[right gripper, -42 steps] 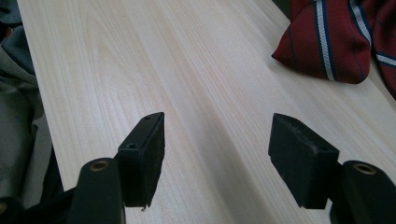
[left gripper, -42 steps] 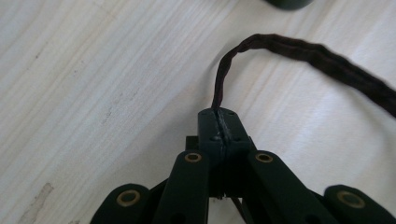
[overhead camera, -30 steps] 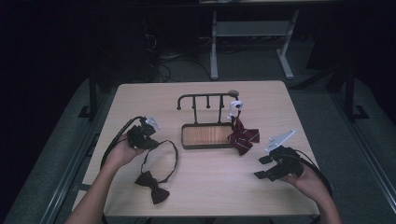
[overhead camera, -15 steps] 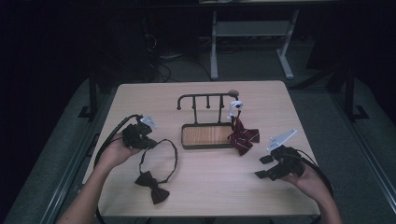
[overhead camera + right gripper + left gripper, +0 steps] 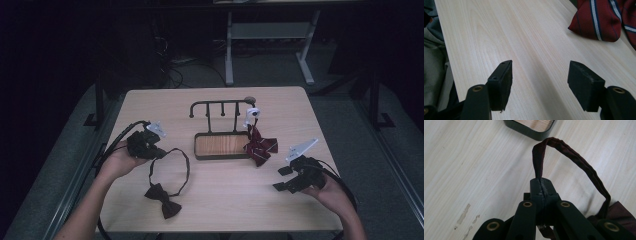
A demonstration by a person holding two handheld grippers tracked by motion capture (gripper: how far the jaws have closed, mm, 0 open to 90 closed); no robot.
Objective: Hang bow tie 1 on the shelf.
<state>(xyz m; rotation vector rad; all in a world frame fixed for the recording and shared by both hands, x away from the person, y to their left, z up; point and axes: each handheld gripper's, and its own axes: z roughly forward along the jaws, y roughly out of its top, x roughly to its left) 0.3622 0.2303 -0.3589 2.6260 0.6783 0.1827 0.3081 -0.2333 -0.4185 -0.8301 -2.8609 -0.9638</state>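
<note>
- The left hand-held gripper (image 5: 159, 152) is pinching the strap (image 5: 574, 157) of the dark bow tie (image 5: 163, 199) with closed jaws.
- The bow is lying on the surface (image 5: 225, 200).
- The right hand-held gripper (image 5: 540, 83) is standing open and holding nothing, near the striped bow tie (image 5: 260, 147).

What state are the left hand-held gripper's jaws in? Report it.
Shut. The left hand-held gripper has its pads pressed together on the dark strap of the bow tie, with no gap between them.

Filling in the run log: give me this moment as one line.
left gripper: shut on dark maroon bow tie's neck strap | bow: on light wooden table | right gripper: open, nothing held | striped red bow tie: hangs on black rack
</note>
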